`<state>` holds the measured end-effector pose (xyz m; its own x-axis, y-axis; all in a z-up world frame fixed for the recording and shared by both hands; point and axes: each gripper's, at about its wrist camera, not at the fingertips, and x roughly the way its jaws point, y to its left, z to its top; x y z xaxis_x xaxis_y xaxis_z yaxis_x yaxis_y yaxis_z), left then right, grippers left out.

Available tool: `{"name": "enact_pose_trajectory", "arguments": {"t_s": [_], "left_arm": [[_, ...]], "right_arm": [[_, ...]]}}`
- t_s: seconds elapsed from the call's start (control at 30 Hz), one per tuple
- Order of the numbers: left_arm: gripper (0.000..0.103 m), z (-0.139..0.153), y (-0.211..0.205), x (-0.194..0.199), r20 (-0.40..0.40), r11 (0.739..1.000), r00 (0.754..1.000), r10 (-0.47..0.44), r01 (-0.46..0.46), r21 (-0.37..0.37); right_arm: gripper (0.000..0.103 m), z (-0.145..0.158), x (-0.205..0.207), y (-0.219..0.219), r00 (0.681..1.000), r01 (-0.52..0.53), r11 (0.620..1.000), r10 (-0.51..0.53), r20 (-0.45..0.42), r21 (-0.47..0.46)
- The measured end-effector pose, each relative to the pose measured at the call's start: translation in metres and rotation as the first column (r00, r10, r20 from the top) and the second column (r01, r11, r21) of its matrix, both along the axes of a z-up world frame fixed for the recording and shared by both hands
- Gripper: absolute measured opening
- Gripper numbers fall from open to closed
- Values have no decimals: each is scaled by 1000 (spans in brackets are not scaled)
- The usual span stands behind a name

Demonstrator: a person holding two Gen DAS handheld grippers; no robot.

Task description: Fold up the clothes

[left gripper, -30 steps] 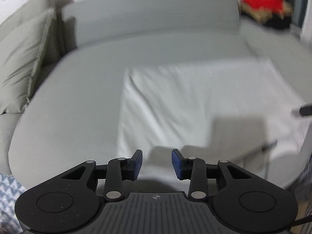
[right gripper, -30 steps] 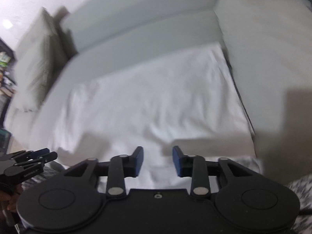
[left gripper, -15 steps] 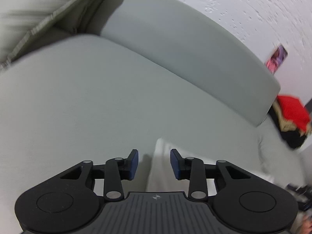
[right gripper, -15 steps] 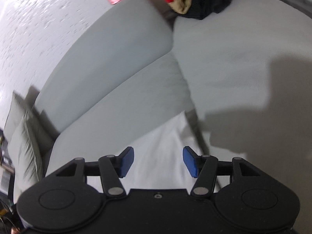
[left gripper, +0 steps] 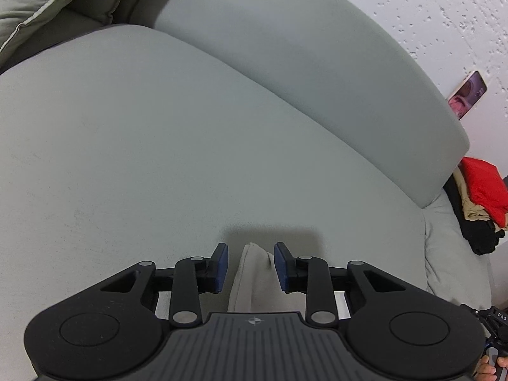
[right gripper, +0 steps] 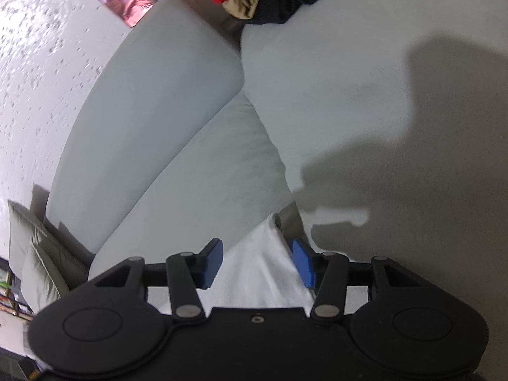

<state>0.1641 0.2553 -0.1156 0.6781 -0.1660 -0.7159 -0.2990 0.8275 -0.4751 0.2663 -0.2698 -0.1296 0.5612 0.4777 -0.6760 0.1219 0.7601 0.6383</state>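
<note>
Left wrist view: one white cloth [left gripper: 252, 273] lies on the sofa [left gripper: 158, 158], a corner between the parted fingers of the left tool [left gripper: 250, 265], placed for a pinch. Right tool [right gripper: 255, 262], likewise released, straddles another corner. One clothes pile [left gripper: 479, 200] sits apart. Two tools, neither grasping.

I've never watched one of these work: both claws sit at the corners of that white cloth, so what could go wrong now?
Both are open, so nothing is gripped yet. The left gripper straddles only a narrow corner of the white cloth; it may close on one layer or slip off. The right gripper sits near the seam between the sofa cushions, so it might pinch upholstery too.
</note>
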Motion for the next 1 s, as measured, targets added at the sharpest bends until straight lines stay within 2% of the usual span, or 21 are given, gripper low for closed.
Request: {"name": "enact_pose_trajectory", "arguments": {"t_s": [0.17,0.27,0.33,0.37,0.63,0.67,0.7,0.73,0.8,0.93,1.0], "left_arm": [[28,1,-3,1,10,1000,1000,5,-5,-14],[27,0,-5,4,5,1000,1000,1,-1,-15],[23,-1,-5,6,0,1000,1000,0,0,-20],[15,-2,-4,7,-4,1000,1000,2,-2,-24],[12,-11,-5,18,-34,999,999,8,-10,-49],[7,-13,-4,17,-39,999,999,10,-12,-48],[2,-14,-1,14,-44,999,999,13,-15,-45],[2,-14,-1,13,-45,999,999,24,-25,-29],[1,-9,-5,10,-32,999,998,49,-48,25],[1,-2,-4,-5,-21,990,995,101,-98,99],[3,2,-3,-14,-14,983,992,126,-123,134]], "right_arm": [[47,-5,-1,-8,998,58,998,-57,-8,19],[43,-9,3,-6,999,53,999,-52,-14,7],[41,-12,7,-2,999,43,999,-43,-15,-14],[41,-12,9,0,999,38,999,-39,-17,-26],[41,-17,16,13,999,20,999,-21,-28,-34],[39,-18,18,16,999,12,999,-13,-29,-45],[35,-20,19,18,1000,4,998,-5,-30,-55],[21,-22,20,20,1000,-3,998,1,-32,-61],[3,-22,20,23,1000,-2,996,0,-21,-88],[2,-15,14,27,999,16,986,-8,47,-165],[2,-14,12,28,998,25,980,-15,55,-197]]}}
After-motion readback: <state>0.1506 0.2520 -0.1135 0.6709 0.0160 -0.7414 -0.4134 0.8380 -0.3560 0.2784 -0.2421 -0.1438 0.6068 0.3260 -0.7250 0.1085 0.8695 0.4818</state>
